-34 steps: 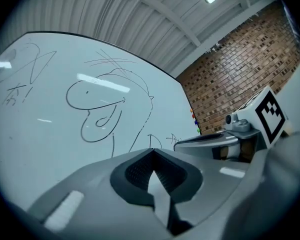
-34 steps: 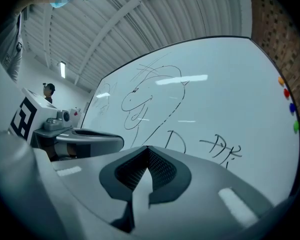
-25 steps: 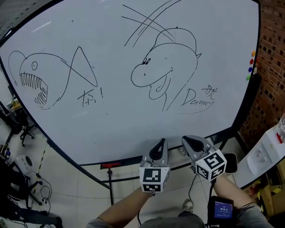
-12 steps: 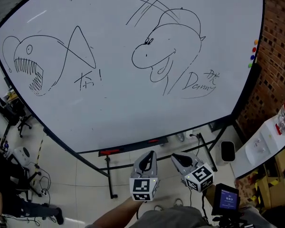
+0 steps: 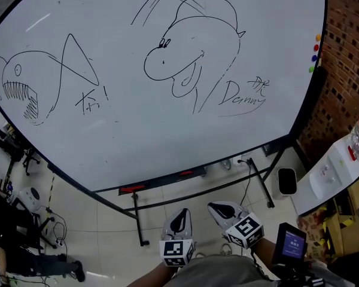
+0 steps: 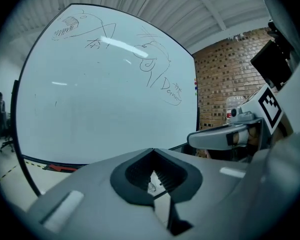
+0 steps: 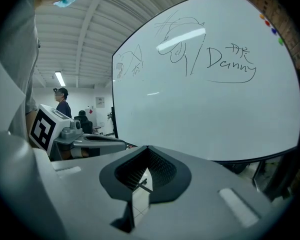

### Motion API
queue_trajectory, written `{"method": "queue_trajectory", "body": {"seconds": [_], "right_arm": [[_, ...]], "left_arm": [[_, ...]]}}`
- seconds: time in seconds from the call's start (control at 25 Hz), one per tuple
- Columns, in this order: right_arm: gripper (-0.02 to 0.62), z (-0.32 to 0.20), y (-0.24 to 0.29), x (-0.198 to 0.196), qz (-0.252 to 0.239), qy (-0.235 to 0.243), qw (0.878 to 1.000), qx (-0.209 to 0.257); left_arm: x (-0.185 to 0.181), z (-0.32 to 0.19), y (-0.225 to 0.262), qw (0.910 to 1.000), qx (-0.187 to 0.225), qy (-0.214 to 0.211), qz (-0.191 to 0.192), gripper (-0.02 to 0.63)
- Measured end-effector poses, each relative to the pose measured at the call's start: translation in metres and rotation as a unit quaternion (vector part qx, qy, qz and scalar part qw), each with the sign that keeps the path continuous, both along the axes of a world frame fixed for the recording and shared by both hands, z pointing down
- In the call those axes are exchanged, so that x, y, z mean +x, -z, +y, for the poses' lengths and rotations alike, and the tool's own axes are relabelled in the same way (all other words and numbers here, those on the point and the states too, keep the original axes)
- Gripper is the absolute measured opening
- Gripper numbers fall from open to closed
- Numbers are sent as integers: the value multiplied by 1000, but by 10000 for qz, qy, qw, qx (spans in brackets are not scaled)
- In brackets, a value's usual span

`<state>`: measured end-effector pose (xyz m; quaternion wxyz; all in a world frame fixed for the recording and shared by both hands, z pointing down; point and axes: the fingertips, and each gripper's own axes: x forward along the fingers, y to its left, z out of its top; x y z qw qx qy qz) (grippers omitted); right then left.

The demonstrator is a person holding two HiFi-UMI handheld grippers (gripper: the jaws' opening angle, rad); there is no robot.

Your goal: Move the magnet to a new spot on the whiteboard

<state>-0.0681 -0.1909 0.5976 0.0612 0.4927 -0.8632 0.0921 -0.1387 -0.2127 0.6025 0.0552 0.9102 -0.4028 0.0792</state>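
The whiteboard carries fish and dinosaur drawings. Small coloured magnets sit in a column at its right edge; they also show as dots in the right gripper view, magnets. My left gripper and right gripper hang low in the head view, side by side, well below and short of the board. Both are shut with nothing between the jaws, as the left gripper and right gripper show in their own views. Neither is near the magnets.
A brick wall stands right of the board, with a white water dispenser beside it. The board's stand legs and a tray with a red item are below. Chairs and cables lie left. A person stands far off.
Both grippers have sunk lower in the head view and farther from the board. The board's drawings have slid left and up in the picture. Both grippers stay shut.
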Motion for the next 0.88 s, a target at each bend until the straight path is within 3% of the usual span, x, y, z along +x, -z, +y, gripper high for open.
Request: {"method": "queue_trajectory", "body": {"seconds": [0.88], "right_arm": [[5,-5,2,12,94,-8,10000,17]], "left_arm": [[19,-6,-18,9998,-189,-3,6,0]]}}
